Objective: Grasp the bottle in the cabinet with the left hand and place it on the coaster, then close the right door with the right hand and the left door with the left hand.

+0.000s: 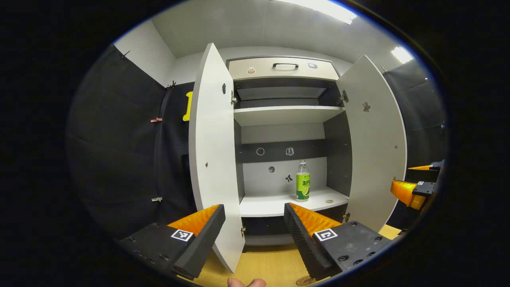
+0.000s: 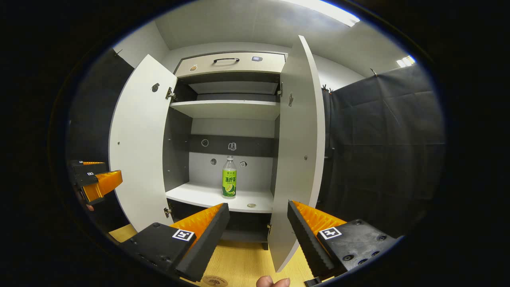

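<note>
Now, with the left gripper (image 1: 254, 229) spread wide and empty, as is the right gripper (image 2: 258, 229): reach straight between both open doors, to the bottle (image 1: 303, 181) upright on the lower shelf (image 1: 271, 205), and clamp mid-label. Coaster (image 1: 305, 281) cut off at the bottom edge, barely legible.

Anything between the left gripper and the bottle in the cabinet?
Nothing visible. The left gripper is open and the green-labelled clear plastic bottle stands upright on the white lower shelf, straight ahead between the two open white doors.
</note>
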`<state>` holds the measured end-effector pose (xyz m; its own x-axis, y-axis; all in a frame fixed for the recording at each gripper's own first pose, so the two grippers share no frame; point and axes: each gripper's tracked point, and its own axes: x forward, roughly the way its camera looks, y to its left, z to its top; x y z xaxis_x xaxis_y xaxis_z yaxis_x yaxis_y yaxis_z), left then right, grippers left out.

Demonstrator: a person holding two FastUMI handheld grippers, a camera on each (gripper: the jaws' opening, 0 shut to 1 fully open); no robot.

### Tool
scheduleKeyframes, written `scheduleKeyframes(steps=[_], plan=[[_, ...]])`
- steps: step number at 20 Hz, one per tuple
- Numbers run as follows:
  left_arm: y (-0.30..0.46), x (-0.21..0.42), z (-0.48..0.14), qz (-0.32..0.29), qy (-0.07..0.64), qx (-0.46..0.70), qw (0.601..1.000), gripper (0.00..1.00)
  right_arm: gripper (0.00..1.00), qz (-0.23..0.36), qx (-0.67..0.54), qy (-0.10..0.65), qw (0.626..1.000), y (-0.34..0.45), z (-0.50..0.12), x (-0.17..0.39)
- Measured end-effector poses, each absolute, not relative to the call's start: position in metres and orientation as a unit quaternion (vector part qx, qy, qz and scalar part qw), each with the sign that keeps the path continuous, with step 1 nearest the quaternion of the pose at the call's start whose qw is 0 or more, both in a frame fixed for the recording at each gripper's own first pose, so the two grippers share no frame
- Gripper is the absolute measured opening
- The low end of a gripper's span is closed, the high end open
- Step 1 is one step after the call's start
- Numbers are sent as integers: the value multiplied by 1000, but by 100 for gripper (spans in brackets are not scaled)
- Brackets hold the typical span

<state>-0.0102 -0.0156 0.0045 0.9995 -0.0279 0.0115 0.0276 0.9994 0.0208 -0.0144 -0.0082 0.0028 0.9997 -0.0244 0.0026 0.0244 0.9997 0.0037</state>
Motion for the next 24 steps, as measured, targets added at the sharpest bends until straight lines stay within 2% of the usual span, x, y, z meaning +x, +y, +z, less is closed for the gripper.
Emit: scheduleKeyframes(steps=[7,10,12,20,24], plan=[[-28,-13,3,-23,-2,10,1000,94,97,-19,4,-3,1000,-17,5,-23],[-45,-4,6,-39,-6,5,999,92,97,-24,9,-3,1000,-24,8,-27],[-64,10,7,-54,-6,0,999,94,97,-29,11,-7,1000,-32,11,-29],[-156,130,7,-110,-6,-5,994,92,97,-19,20,-5,1000,-64,4,-22],[-193,198,4,-125,-7,-3,992,95,98,-17,4,-7,1000,-77,-4,-18]])
